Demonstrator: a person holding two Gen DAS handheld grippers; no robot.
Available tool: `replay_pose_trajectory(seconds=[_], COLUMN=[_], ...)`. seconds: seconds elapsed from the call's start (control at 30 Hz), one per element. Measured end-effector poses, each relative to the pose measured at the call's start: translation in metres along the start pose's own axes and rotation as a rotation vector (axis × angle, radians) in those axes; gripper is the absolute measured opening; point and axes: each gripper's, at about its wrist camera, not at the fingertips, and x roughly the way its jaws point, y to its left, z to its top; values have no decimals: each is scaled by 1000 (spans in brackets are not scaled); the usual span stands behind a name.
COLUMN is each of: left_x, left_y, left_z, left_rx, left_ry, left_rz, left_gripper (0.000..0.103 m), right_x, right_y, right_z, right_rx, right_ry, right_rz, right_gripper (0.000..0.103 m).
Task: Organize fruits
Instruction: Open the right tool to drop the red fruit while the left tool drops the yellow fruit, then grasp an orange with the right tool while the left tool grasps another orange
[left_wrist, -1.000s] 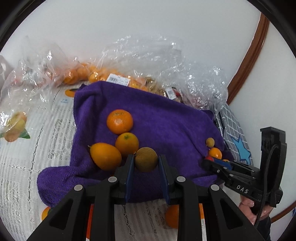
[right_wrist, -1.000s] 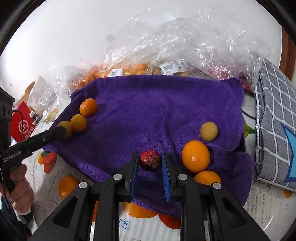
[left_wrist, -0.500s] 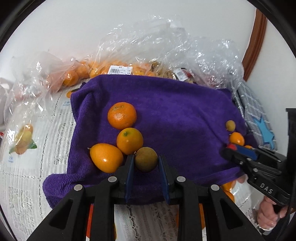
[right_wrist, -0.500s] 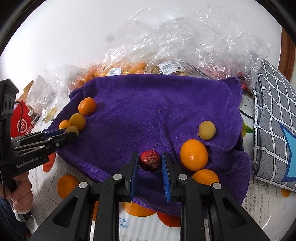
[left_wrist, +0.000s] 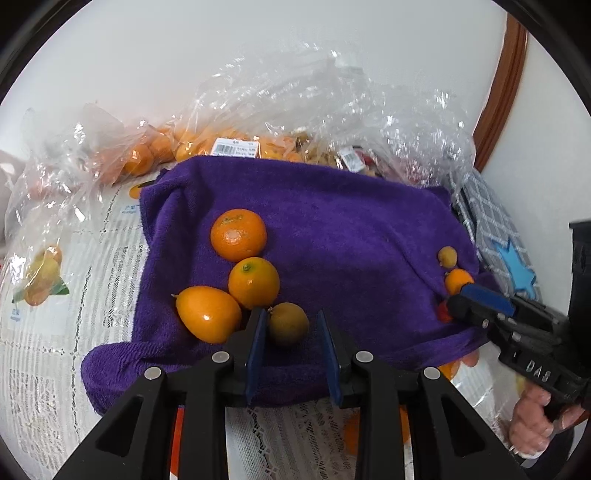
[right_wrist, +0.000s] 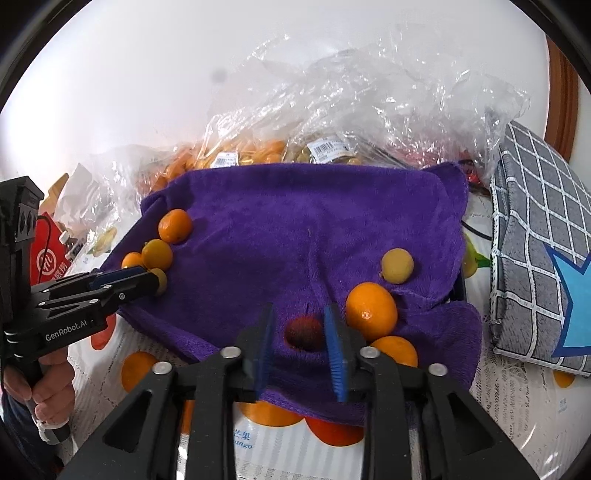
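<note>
On the purple towel (left_wrist: 332, 229), the brown fruit (left_wrist: 287, 324) lies released between the parted left gripper (left_wrist: 290, 326); likewise the red fruit (right_wrist: 305, 333) within the right gripper (right_wrist: 300, 328). Straight withdrawal is advised, neighbouring oranges (left_wrist: 253, 282) left undisturbed.

Plain white wall (left_wrist: 258, 55) behind; curved brown wooden trim (left_wrist: 498, 96) at its right end. White lace tablecloth (left_wrist: 55, 350) printed with fruit below the wall. Grey checked cushion (right_wrist: 535, 240) near the trim. Even, soft light.

Red fruit (right_wrist: 305, 333) blurred — bagged fruit (right_wrist: 236, 157) indistinct behind plastic.
</note>
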Motion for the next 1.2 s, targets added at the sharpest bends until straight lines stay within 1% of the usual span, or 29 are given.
replay_pose_trajectory(seconds=[0.03, 0.07, 0.13, 0.2, 0.27, 0.4, 0.47, 0.57, 0.63, 0.7, 0.77, 0.87, 0.97, 1.13, 1.2], left_x=[-5, -9, -21, -31, -40, -55, -60, -64, -65, -64, -66, -67, -61, -60, -58], left_y=[1, 3, 6, 11, 16, 25, 31, 40, 43, 43, 41, 34, 30, 31, 33], left_z=[0, -1, -3, -7, -12, -23, -28, -34, -39, -43, -47, -50, -50, -49, -49], left_rx=[-7, -11, -16, -28, -43, -51, -63, -95, -104, -98, -77, -45, -26, -26, -34], left_ry=[-18, -37, -87, -118, -141, -180, -182, -179, -177, -168, -179, -190, -168, -161, -151], left_rz=[-7, -13, -21, -30, -39, -30, -18, -76, -90, -88, -81, -68, -43, -34, -36], left_gripper=[27, 27, 28, 32, 32, 32, 32, 32, 32, 32, 32, 32, 32, 32, 32], right_x=[-3, -6, -14, -24, -32, -51, -57, -58, -55, -50, -45, -37, -28, -11, -10], right_y=[2, 3, 8, 13, 19, 32, 36, 44, 50, 57, 63, 72, 76, 79, 77], right_z=[-1, -2, -7, -14, -19, -30, -34, -42, -48, -53, -57, -62, -61, -59, -56], right_rx=[-2, -7, -10, -13, -18, -21, -12, 0, -1, -2, -7, -28, -51, -81, -78], right_ry=[-9, -18, -47, -72, -79, -95, -94, -62, -42, -26, -5, 16, 37, 69, 61], right_rz=[-3, -5, -18, -32, -42, -78, -69, -17, 5, 31, 47, 35, 22, -19, -14], right_gripper=[43, 46, 47, 47, 47, 47, 47, 47, 47, 47, 47, 47, 47, 47, 47])
